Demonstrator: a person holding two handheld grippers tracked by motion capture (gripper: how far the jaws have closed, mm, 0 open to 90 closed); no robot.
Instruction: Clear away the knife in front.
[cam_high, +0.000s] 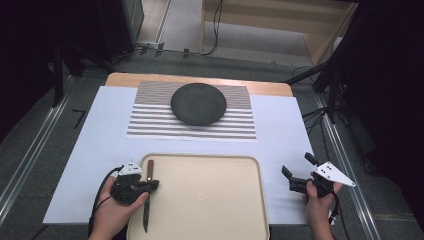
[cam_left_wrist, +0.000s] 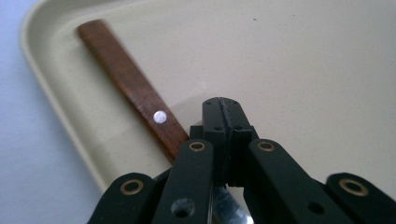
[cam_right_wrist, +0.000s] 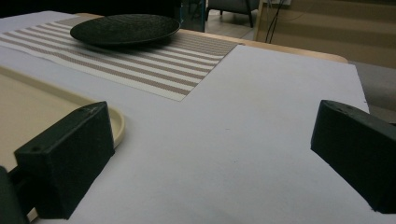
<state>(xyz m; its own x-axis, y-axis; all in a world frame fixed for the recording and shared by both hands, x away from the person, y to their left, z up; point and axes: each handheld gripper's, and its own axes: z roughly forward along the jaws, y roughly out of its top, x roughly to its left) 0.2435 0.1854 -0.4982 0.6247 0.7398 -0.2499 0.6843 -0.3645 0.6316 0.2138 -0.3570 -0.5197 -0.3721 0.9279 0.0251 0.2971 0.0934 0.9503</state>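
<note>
At the left edge of the tray (cam_high: 210, 220), the left hand-held gripper (cam_high: 152, 185) lay across the knife (cam_high: 148, 192), its jaws pressed together on it where the wooden handle met the blade. In the left gripper view the two black pads met with no gap between them, the brown handle (cam_left_wrist: 133, 81) with its pale rivet ran away up and to the left along the tray's raised rim (cam_left_wrist: 60, 100), and a sliver of bright blade showed beneath the jaws. The knife lay flat on the cream floor of the tray, close beside and roughly parallel to its left wall, handle pointing away from the person and blade tip toward them. The person's left hand (cam_high: 112, 212) held the gripper's body from below.

To the right of the tray, well apart from the knife, the right hand-held gripper (cam_high: 300, 172) hovered over the white sheet (cam_high: 280, 130) covering the tabletop, its jaws spread wide with nothing between them. The tray's corner (cam_right_wrist: 116, 123) sat just beside one of its jaws in the right gripper view.

Farther back, a dark round plate (cam_high: 198, 103) rested on a striped placemat (cam_high: 150, 122), centred behind the tray.
</note>
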